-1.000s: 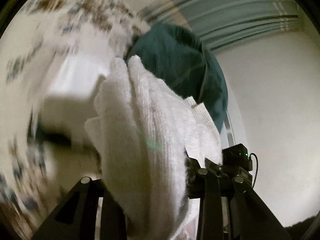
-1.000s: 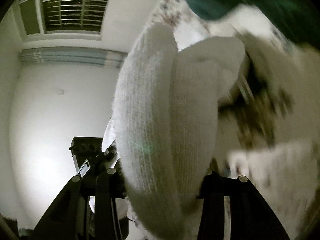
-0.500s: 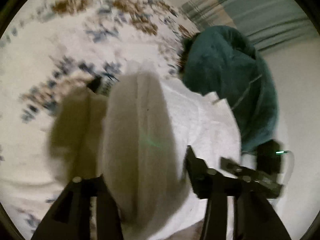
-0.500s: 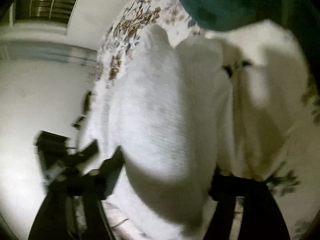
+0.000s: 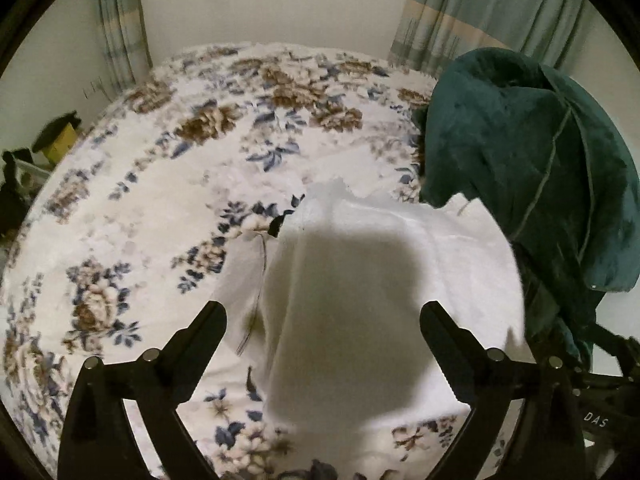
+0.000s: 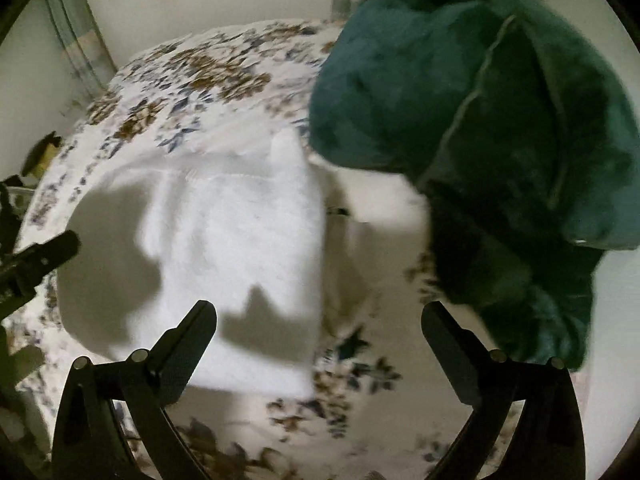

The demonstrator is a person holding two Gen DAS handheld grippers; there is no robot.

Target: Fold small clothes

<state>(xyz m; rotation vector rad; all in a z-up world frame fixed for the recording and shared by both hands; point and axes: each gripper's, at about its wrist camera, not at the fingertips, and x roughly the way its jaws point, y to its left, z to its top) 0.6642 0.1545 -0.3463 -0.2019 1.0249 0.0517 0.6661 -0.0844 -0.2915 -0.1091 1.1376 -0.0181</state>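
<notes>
A white knitted garment [image 5: 384, 280] lies folded and flat on the flowered bedspread [image 5: 160, 184], just ahead of both grippers. It also shows in the right wrist view [image 6: 224, 264]. My left gripper [image 5: 322, 316] is open and empty just above the garment's near part. My right gripper [image 6: 318, 318] is open and empty above the garment's right edge. The left gripper's finger [image 6: 44, 256] shows at the left edge of the right wrist view.
A dark green fleece garment [image 5: 532, 176] is heaped to the right of the white one and overlaps its far right corner; it also shows in the right wrist view [image 6: 480, 120]. The bed's front edge is near. Curtains [image 5: 480, 12] and a wall stand behind. A yellow box [image 5: 60, 140] sits left.
Both grippers held the white garment up, brought it down onto the bed and opened. The garment now lies flat and free of both grippers.
</notes>
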